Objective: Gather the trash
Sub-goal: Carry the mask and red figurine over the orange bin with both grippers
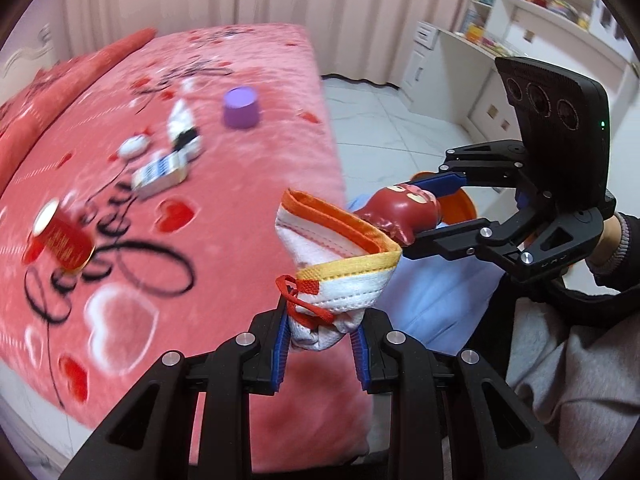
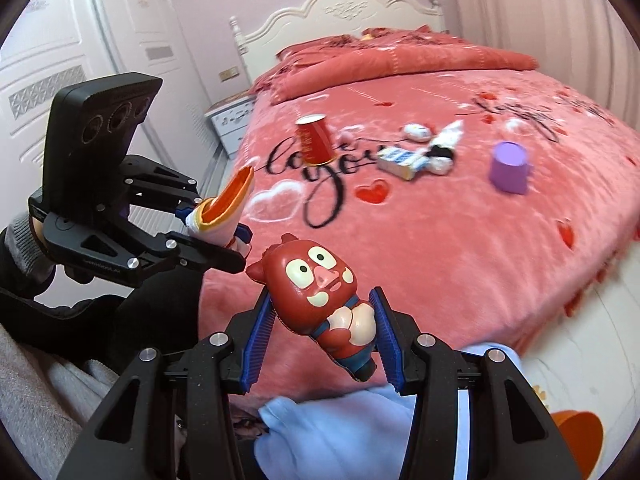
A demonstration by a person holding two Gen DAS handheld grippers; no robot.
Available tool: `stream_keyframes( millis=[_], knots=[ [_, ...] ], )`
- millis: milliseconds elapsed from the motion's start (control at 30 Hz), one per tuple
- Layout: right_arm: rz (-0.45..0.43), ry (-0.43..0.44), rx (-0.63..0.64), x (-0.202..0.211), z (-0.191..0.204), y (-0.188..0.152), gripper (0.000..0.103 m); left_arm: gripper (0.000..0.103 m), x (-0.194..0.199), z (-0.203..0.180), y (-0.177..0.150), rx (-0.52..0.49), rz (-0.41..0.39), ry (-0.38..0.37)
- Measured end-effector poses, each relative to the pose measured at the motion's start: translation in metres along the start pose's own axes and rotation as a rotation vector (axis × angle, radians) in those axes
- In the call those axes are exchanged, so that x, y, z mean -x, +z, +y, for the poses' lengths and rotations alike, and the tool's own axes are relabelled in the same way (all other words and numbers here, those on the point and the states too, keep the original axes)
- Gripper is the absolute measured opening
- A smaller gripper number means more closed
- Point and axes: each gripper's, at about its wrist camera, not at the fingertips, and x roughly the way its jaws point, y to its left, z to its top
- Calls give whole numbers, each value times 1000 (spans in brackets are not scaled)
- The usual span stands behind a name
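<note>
My left gripper (image 1: 322, 340) is shut on the lower end of a white cloth piece (image 1: 340, 248) with orange and yellow edging, held up over the bed's edge. My right gripper (image 2: 320, 336) is shut on a red cartoon pig toy (image 2: 316, 280), its blue pads pressing the toy's sides. Each gripper also shows in the other view: the right gripper (image 1: 420, 210) with the toy (image 1: 400, 208), the left gripper (image 2: 216, 228) with the cloth piece (image 2: 230, 196). On the pink bed (image 2: 440, 260) lie a red paper cup (image 2: 314, 140), a small carton (image 2: 400, 160), crumpled white wrappers (image 2: 440, 148) and an upturned purple cup (image 2: 510, 168).
A light blue cloth (image 2: 340, 432) lies below both grippers, with an orange object (image 2: 576, 432) beside it. A nightstand (image 2: 230, 120) and a wardrobe (image 2: 60, 60) stand left of the bed. A desk with shelves (image 1: 520, 20) lines the far wall. A person's sleeve (image 1: 624, 248) holds the right gripper.
</note>
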Motion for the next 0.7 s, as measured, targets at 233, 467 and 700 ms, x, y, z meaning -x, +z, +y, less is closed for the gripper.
stream_keyframes(
  millis=[233,467,700],
  knots=[
    [-48,-105,-93,49,-48,-27,48,28,-36,-40,46,-135,22,-70],
    [-83,-231,-213,101,-102,-63,48,28,-78,-86,92,-265,47,-158],
    [-107,-343,-352,148,-151,-107,48,28,-120,-133,125,-369,85,-256]
  ],
)
